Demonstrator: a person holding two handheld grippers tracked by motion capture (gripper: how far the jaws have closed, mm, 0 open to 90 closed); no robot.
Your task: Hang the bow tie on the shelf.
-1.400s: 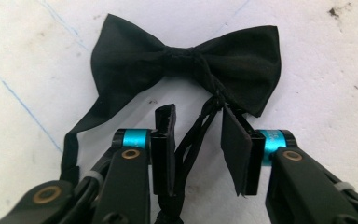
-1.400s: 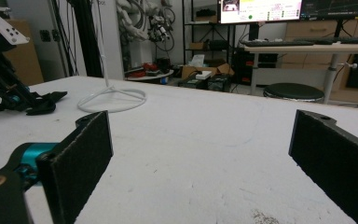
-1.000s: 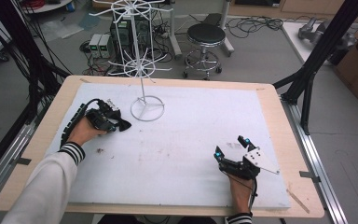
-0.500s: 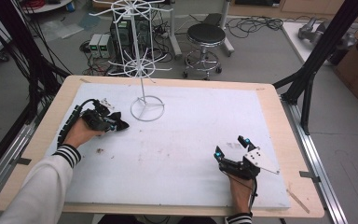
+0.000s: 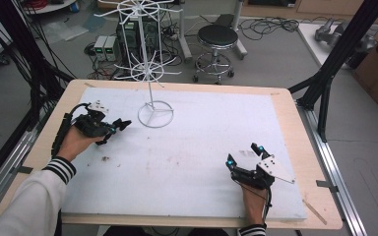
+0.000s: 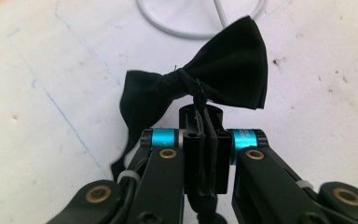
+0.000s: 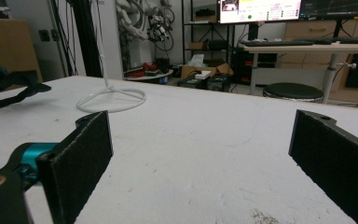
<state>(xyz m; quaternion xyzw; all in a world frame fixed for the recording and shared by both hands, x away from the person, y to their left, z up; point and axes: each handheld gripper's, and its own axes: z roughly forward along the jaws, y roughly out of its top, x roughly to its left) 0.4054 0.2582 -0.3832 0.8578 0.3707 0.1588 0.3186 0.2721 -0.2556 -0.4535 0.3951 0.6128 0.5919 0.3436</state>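
The left gripper [image 5: 109, 129] sits at the left side of the table [image 5: 285, 123], carried by the person's left hand [image 5: 74, 142] with a striped cuff behind it. In the left gripper view its jaws are pressed together on the thin strap of a black bow tie [image 6: 214, 74]. The tie's knot sits just beyond the jaw tips and its two fabric wings fan out to either side, the right wing fuller than the left. The tie hangs clear above the white table surface, near the base ring of the wire rack [image 5: 155, 114]. In the high view the tie shows as a small dark shape at the gripper's tip, just left of that ring and apart from it.

The wire rack stands upright at the far centre-left of the table, a thin white post rising from the ring to spoked tiers.

The right gripper [image 5: 243, 158] rests at the near right of the table, well apart from the left one. In the right gripper view its jaws stand spread wide, with bare table between the pads [image 7: 81, 158]. The rack's ring and the left gripper show farther off at the left of that view.

Small dark specks mark the table surface near the left hand.
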